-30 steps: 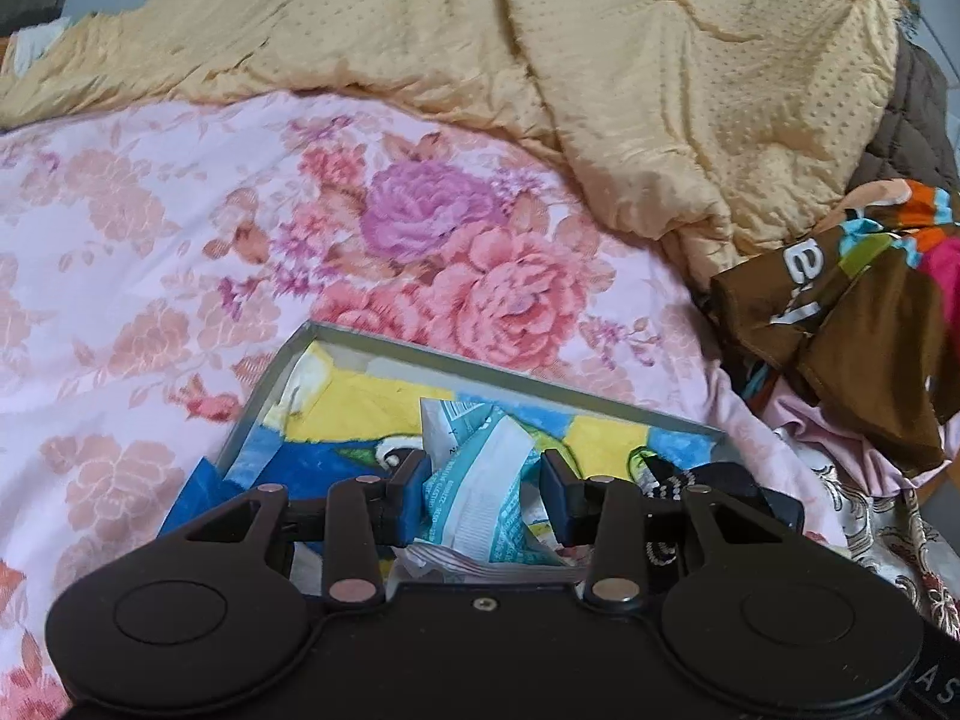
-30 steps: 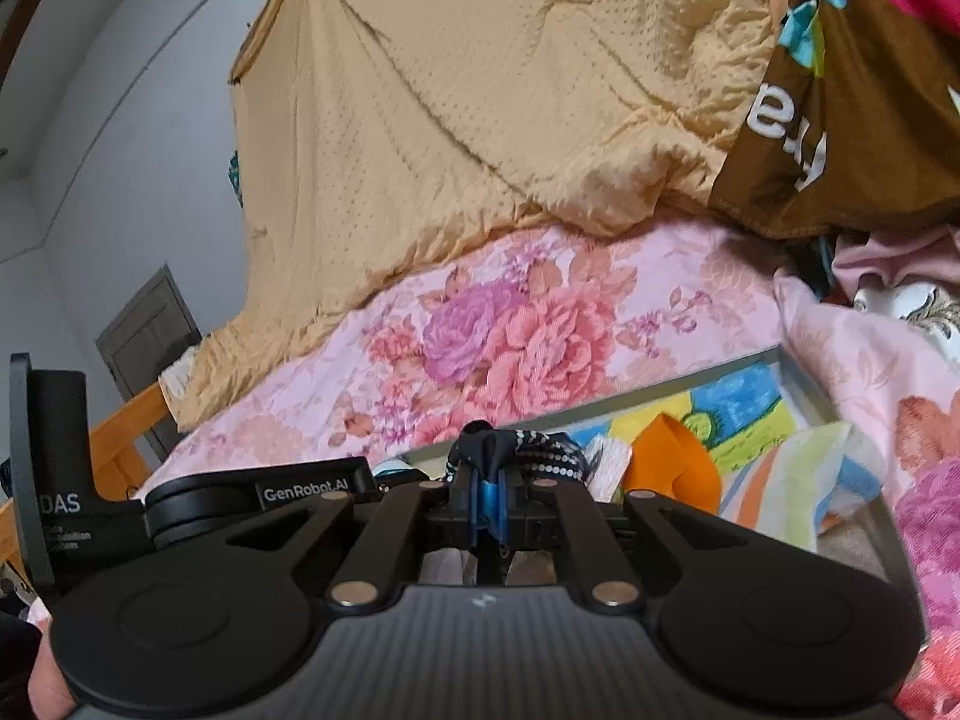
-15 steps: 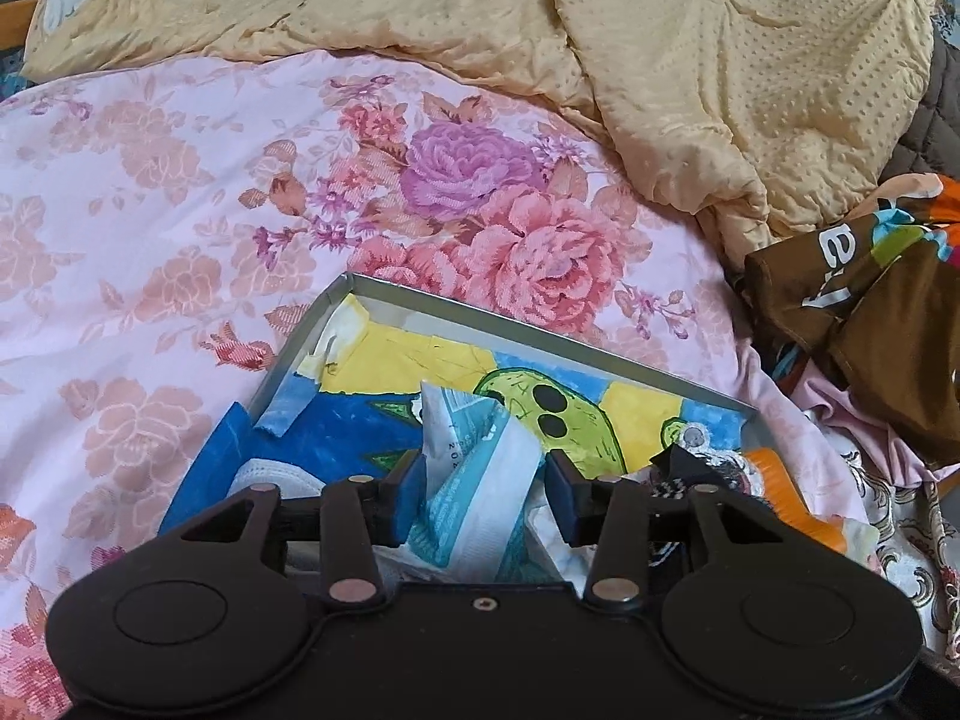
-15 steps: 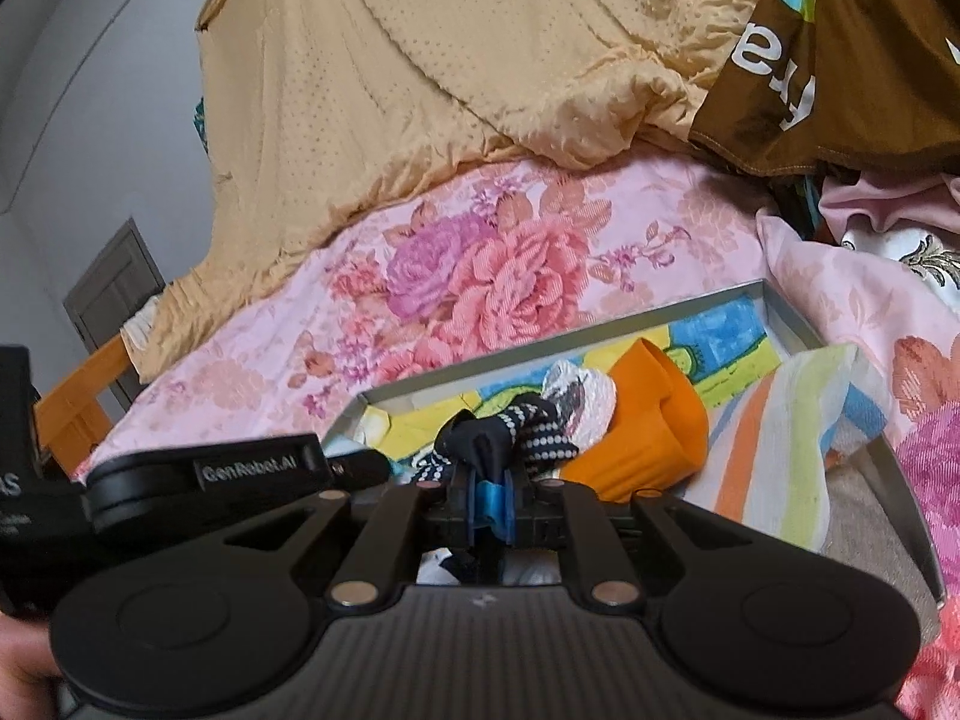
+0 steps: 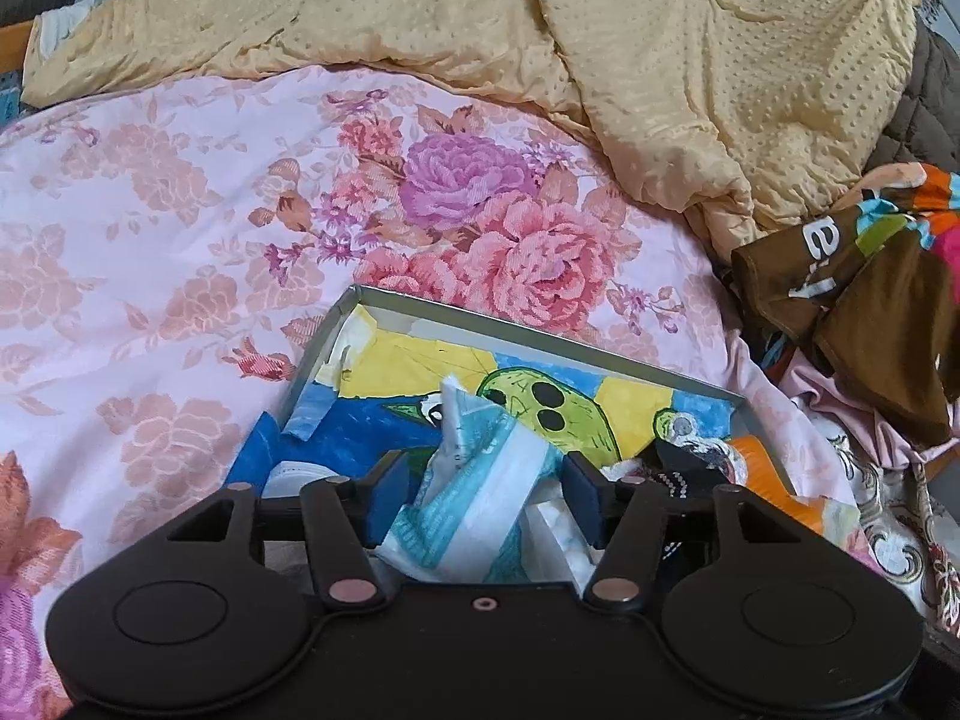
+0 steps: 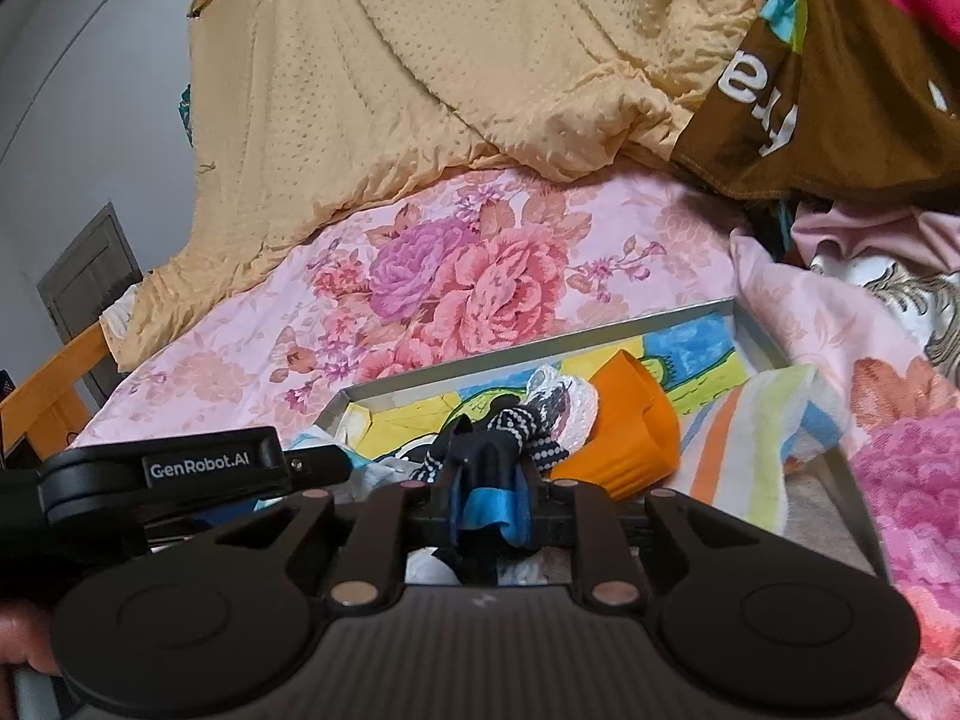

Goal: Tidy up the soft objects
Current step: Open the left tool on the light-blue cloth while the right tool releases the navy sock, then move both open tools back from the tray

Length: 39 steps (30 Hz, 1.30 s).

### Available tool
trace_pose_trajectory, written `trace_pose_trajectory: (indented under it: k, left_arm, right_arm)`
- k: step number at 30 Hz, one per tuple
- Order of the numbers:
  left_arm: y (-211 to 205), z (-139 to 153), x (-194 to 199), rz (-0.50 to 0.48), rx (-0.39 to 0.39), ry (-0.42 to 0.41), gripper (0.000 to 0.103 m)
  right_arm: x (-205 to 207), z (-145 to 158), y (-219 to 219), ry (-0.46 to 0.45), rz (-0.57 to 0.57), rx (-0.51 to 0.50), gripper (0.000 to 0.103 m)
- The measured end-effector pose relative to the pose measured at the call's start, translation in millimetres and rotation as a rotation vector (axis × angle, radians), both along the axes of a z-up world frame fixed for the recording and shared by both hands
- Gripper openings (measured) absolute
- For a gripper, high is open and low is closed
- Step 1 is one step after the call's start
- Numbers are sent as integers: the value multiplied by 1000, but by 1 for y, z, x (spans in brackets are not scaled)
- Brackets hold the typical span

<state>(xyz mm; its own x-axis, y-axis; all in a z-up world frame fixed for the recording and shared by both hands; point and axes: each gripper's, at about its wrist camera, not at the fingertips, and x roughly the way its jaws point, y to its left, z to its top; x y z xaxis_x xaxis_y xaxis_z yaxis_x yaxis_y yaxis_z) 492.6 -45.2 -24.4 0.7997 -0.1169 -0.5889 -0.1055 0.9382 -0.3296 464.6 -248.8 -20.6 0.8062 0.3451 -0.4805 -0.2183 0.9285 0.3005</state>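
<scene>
A grey metal tray [image 5: 540,337] lined with a bright cartoon drawing lies on the floral bedsheet. My left gripper [image 5: 486,498] hovers over its near end. Its jaws are opening, and a crumpled white-and-teal cloth [image 5: 474,480] lies loose between the blue pads. My right gripper [image 6: 489,480] is over the same tray [image 6: 540,349]. Its jaws are opening too, but a dark dotted sock [image 6: 516,426] still fills the narrow gap and hangs below it. Also in the tray are an orange cloth [image 6: 630,438], a striped towel [image 6: 756,438] and a white lacy piece [image 6: 573,396].
A yellow dotted blanket [image 5: 660,60] is heaped across the back of the pink floral sheet [image 5: 180,240]. A brown printed garment [image 5: 852,300] and other clothes pile up on the right. A wooden bed rail [image 6: 48,384] and a door [image 6: 90,276] are at the left.
The left jaws have spread and let go of the white-and-teal cloth. The right jaws have parted a little around the dark sock. More of the tray now shows in both views.
</scene>
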Motion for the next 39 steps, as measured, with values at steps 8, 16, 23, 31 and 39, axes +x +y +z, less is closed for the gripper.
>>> trace_pose_trajectory:
  k: [8, 16, 23, 31, 39]
  left_arm:
    - [0, 16, -16, -2, 12, -25, 71]
    - [-4, 40, -44, 3, 91, -83, 84]
    - [-7, 56, -84, 1, 116, -134, 94]
    - [-8, 58, -139, 3, 142, -215, 102]
    - [-8, 54, -192, -1, 141, -238, 102]
  right_arm:
    - [-16, 18, -3, -48, -37, -47, 43]
    - [-41, 41, -17, -91, -74, -57, 61]
    - [-74, 58, -26, -131, -89, -93, 78]
    - [-117, 69, -36, -153, -116, -100, 93]
    - [-165, 68, -40, -153, -132, -121, 99]
